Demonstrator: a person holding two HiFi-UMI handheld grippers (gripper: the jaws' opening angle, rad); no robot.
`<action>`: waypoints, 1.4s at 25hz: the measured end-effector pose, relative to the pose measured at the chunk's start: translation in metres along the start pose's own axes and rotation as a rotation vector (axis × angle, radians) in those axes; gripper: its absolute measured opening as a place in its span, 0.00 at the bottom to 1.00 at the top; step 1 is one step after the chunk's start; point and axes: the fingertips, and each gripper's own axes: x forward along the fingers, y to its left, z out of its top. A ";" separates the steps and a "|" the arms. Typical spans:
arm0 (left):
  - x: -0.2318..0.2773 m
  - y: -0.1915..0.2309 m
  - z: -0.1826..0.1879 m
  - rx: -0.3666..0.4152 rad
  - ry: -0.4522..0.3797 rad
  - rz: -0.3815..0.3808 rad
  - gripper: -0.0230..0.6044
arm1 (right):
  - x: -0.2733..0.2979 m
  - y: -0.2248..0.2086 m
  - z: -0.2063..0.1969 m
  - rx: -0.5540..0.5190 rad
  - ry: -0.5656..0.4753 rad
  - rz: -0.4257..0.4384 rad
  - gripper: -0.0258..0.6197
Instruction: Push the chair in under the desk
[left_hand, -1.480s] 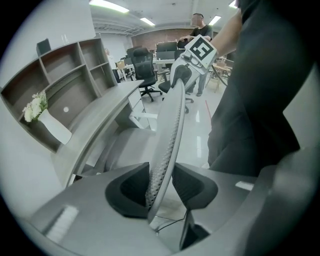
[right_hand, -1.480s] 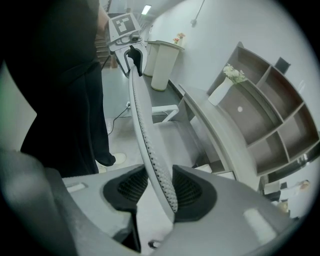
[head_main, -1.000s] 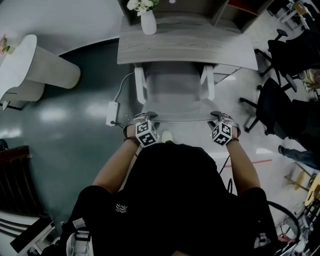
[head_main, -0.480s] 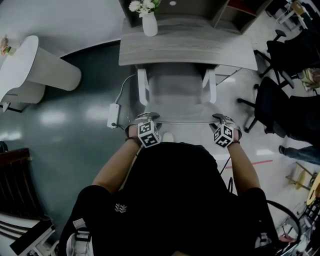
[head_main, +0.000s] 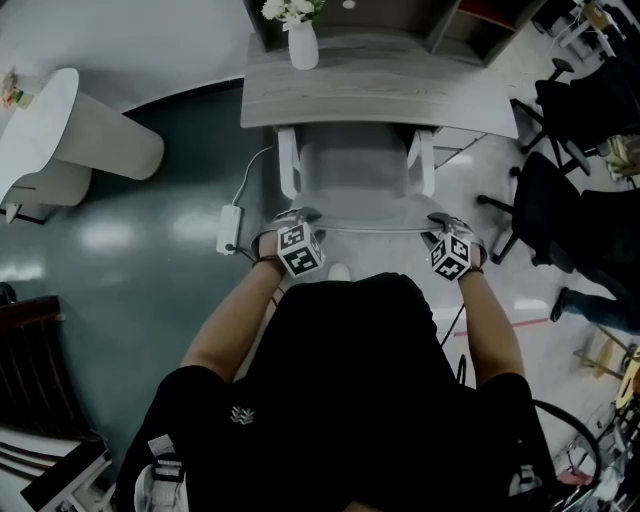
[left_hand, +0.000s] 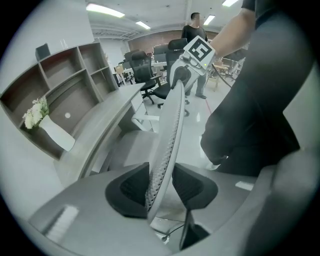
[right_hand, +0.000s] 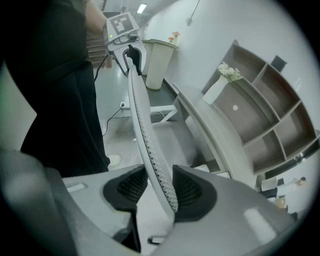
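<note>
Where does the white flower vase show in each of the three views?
Head view: vase top centre, on the desk.
Left gripper view: vase at far left.
Right gripper view: vase upper right.
Shared landmark: the chair backrest, central in all three.

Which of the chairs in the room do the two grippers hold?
The light grey chair at the desk: left gripper and right gripper clamp its backrest. The black chairs stand apart, untouched.

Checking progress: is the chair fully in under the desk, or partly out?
Partly out. In the head view the seat and armrests of the chair show in front of the desk edge; its backrest stands well clear.
</note>
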 end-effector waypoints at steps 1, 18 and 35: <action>0.000 0.004 0.000 -0.003 -0.001 0.004 0.28 | 0.002 -0.003 0.002 0.000 0.000 0.000 0.28; 0.019 0.074 0.004 -0.035 0.027 0.032 0.30 | 0.027 -0.061 0.019 -0.003 -0.013 -0.006 0.28; 0.030 0.126 0.009 -0.039 0.049 0.041 0.30 | 0.046 -0.107 0.032 -0.046 -0.033 0.025 0.28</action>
